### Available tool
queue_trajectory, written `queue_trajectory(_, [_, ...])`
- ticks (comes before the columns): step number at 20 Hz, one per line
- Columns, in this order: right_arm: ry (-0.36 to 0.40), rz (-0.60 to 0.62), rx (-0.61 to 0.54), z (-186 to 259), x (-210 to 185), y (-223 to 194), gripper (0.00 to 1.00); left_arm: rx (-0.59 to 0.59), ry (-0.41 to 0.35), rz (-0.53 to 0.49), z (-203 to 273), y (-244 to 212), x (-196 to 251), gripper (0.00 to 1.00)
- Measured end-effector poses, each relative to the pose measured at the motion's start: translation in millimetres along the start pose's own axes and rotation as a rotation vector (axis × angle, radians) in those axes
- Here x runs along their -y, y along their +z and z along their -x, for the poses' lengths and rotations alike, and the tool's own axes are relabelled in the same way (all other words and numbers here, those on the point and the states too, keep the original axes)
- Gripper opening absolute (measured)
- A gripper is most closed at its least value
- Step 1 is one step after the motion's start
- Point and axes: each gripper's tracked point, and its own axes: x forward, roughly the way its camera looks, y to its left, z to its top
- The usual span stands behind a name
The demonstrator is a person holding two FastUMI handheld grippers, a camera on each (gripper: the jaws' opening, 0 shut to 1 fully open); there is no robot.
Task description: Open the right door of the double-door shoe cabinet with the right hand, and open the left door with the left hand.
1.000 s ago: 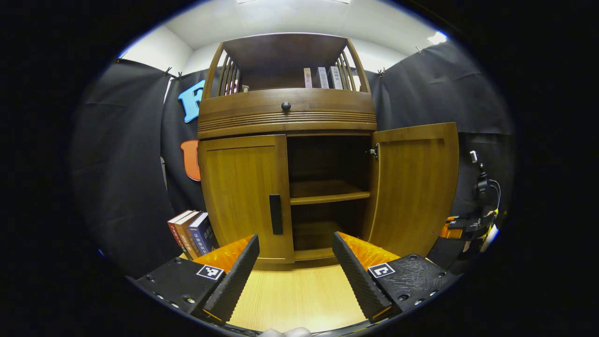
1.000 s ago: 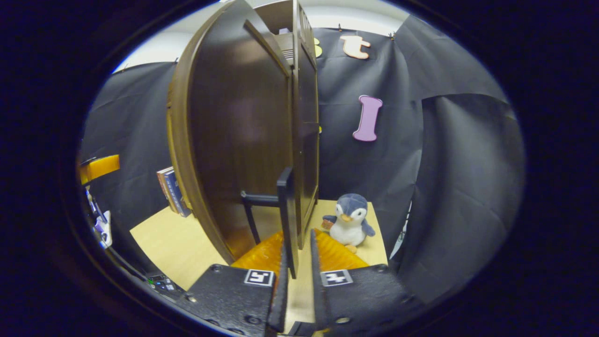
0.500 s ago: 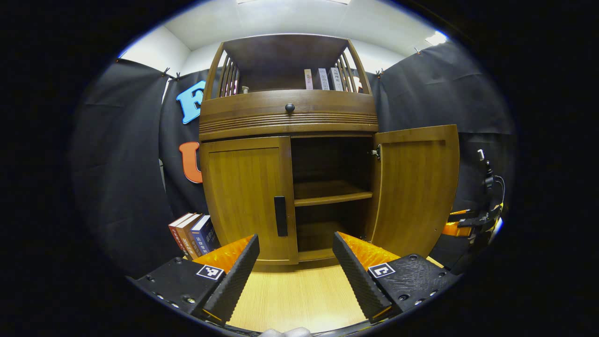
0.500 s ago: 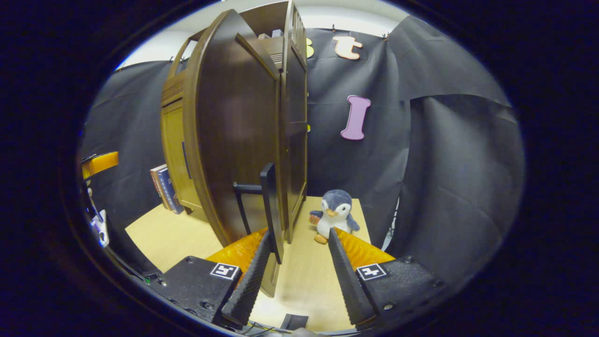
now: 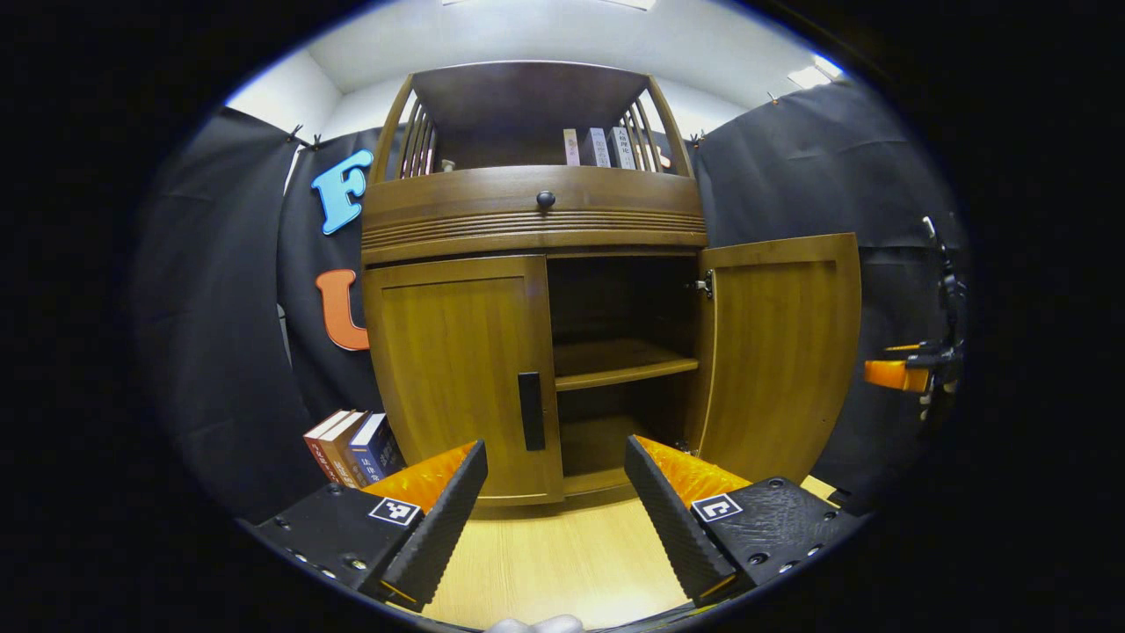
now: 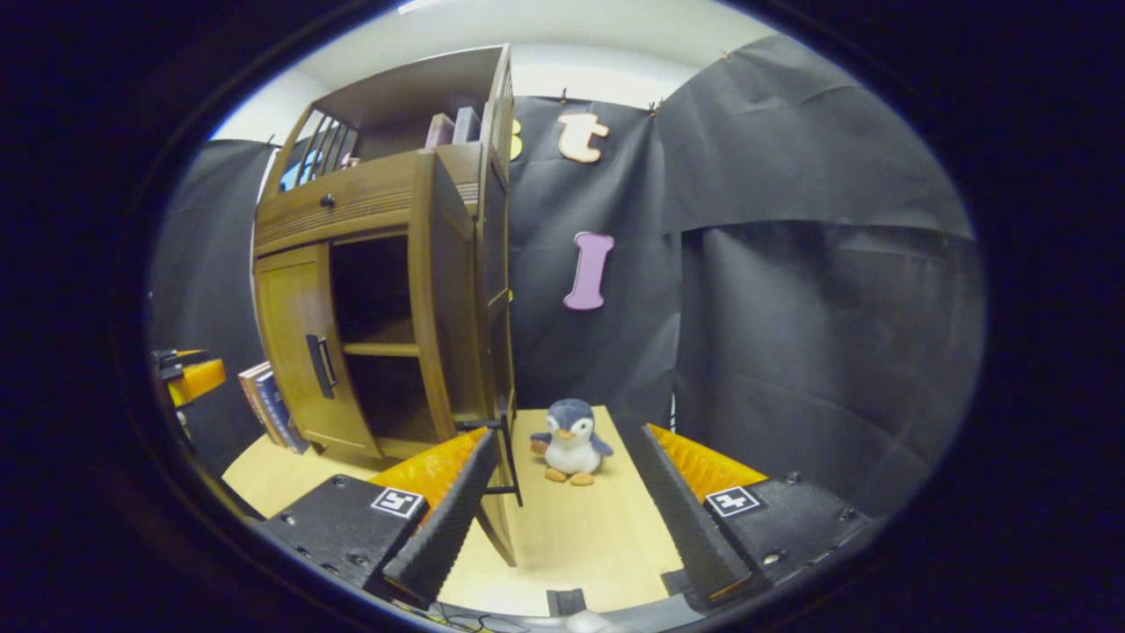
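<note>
The wooden shoe cabinet (image 5: 536, 211) faces me in the left gripper view. Its left door (image 5: 457, 378) is closed, with a dark vertical handle (image 5: 530, 411) at its inner edge. Its right door (image 5: 782, 352) is swung wide, baring the inner shelf (image 5: 624, 365). My left gripper (image 5: 554, 444) hangs open, a little short of the left door's handle. In the right gripper view the right door (image 6: 444, 308) shows edge-on, its handle (image 6: 505, 448) just past the left finger. My right gripper (image 6: 565, 435) is open and apart from that handle, holding nothing.
A plush penguin (image 6: 569, 448) sits on the light wooden floor (image 6: 580, 536) to the right of the cabinet. Several books (image 5: 352, 444) lean by its left side and more stand on the top shelf (image 5: 598, 148). Black cloth walls close in around.
My right gripper has let go of the right door's handle, opened and drawn back and away from the door. The right door stays open. The left gripper has barely shifted.
</note>
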Motion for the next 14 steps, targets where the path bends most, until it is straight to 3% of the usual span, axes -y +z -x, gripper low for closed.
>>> queue_trajectory(3, [-0.018,-0.018,0.026,14,-45,11,1.0,0.001,0.008,-0.007,-4,-3,-22,0.96])
queue_trajectory(8, [0.021,-0.008,0.059,13,-140,-3,1.0,-0.008,0.053,-0.001,-5,-11,-59,0.96])
queue_trajectory(11, [0.089,0.006,0.023,5,-189,-21,1.0,-0.019,0.071,0.004,-10,-18,-71,0.96])
queue_trajectory(14, [0.13,0.018,-0.005,-4,-207,-20,1.0,-0.011,0.081,0.015,-26,-20,-76,0.96])
